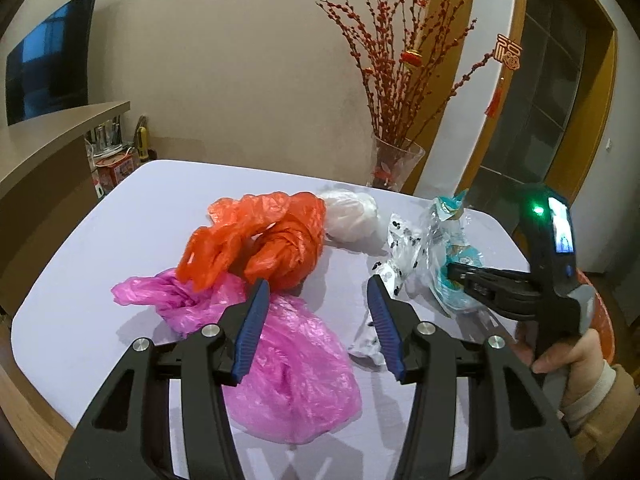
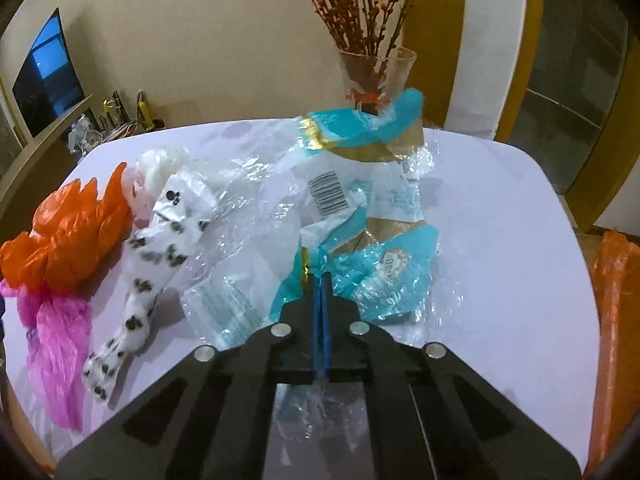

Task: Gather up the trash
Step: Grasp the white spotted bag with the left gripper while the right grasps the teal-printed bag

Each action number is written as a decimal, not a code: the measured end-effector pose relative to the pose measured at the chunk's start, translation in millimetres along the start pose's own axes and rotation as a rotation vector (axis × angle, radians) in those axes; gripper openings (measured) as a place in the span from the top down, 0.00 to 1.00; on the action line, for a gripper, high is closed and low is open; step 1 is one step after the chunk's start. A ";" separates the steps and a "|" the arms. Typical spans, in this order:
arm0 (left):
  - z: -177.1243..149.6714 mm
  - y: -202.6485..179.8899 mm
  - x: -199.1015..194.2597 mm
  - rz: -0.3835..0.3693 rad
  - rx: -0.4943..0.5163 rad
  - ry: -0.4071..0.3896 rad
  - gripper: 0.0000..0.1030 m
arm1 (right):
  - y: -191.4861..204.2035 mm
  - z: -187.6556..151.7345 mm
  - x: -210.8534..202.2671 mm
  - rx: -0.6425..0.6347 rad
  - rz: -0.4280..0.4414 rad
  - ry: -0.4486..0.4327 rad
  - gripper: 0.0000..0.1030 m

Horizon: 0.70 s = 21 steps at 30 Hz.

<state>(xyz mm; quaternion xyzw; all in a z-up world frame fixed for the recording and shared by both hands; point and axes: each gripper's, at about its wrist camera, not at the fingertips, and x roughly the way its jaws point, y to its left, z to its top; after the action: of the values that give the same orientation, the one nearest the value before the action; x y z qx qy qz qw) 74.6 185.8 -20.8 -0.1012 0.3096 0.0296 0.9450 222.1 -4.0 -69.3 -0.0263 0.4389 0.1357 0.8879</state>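
Trash lies on a lilac table point(image 1: 120, 220): an orange plastic bag point(image 1: 260, 236), a pink plastic bag point(image 1: 296, 364), a white crumpled bag point(image 1: 352, 216), a white wrapper with black spots point(image 1: 400, 256) and a clear teal-and-gold wrapper point(image 2: 360, 200). My left gripper point(image 1: 318, 300) is open and empty, hovering over the pink bag's near part. My right gripper point(image 2: 321, 280) is shut on the teal wrapper; it shows in the left wrist view point(image 1: 454, 270) at the right.
A glass vase point(image 1: 394, 168) with red-berried branches stands behind the table's far edge. An orange bag-lined bin point(image 2: 616, 320) is at the table's right. A shelf with a TV point(image 1: 48, 56) is at the left.
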 end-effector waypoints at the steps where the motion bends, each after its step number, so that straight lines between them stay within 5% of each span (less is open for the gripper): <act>1: 0.5 -2.5 0.7 -0.004 0.004 0.001 0.50 | -6.0 -3.5 -5.1 0.006 -0.007 -0.016 0.97; 11: 10.7 -53.2 33.5 -0.051 0.101 0.074 0.50 | -76.8 -32.5 -73.3 0.078 -0.120 -0.133 0.97; 21: -0.3 -85.5 88.2 0.046 0.185 0.249 0.50 | -102.8 -57.1 -94.6 0.128 -0.126 -0.155 0.97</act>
<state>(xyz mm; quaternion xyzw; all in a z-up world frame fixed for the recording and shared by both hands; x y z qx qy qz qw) 155.7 101.6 -58.3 -0.0094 0.4278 0.0097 0.9038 150.5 -133.0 -37.4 0.0136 0.3743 0.0531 0.9257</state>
